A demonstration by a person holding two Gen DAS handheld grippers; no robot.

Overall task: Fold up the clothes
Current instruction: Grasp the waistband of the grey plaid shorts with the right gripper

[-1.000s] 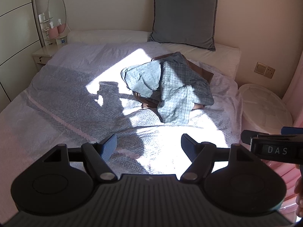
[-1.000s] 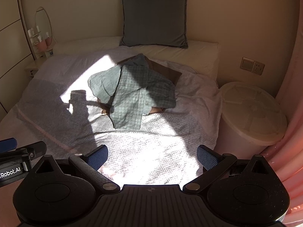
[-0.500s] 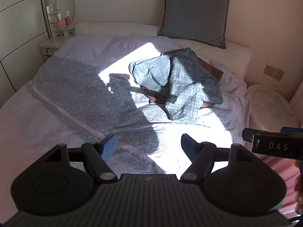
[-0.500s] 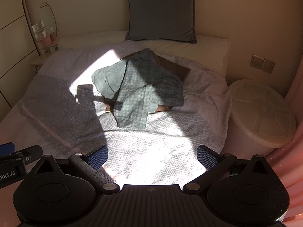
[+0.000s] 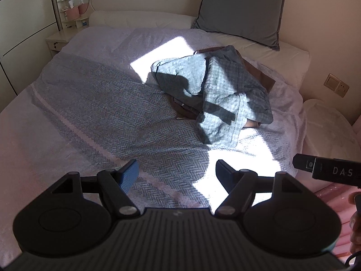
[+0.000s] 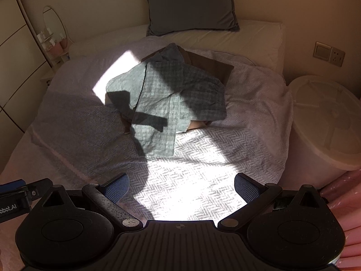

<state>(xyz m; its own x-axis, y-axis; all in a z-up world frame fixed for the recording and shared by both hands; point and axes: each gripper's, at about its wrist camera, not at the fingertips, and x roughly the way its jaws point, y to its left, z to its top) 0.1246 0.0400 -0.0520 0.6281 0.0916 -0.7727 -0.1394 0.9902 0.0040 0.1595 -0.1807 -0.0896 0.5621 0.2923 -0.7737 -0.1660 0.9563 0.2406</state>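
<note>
A crumpled blue-grey checked garment lies in a heap on the bed, draped over a brown garment that shows at its far side. Sunlight and gripper shadows fall across the heap. My left gripper hovers open above the bedspread, well short of the heap, nothing between its fingers. My right gripper is also open and empty over the sunlit bedspread, with the heap ahead of it. The right gripper's body shows at the right edge of the left wrist view.
The bed carries a grey herringbone bedspread. A grey cushion leans on the wall at its head. A nightstand with a mirror stands at the left. A round white lidded bin stands right of the bed.
Both grippers have moved forward toward the heap of clothes, which looms larger now. Their shadows now fall on the garment. Both stay open.
</note>
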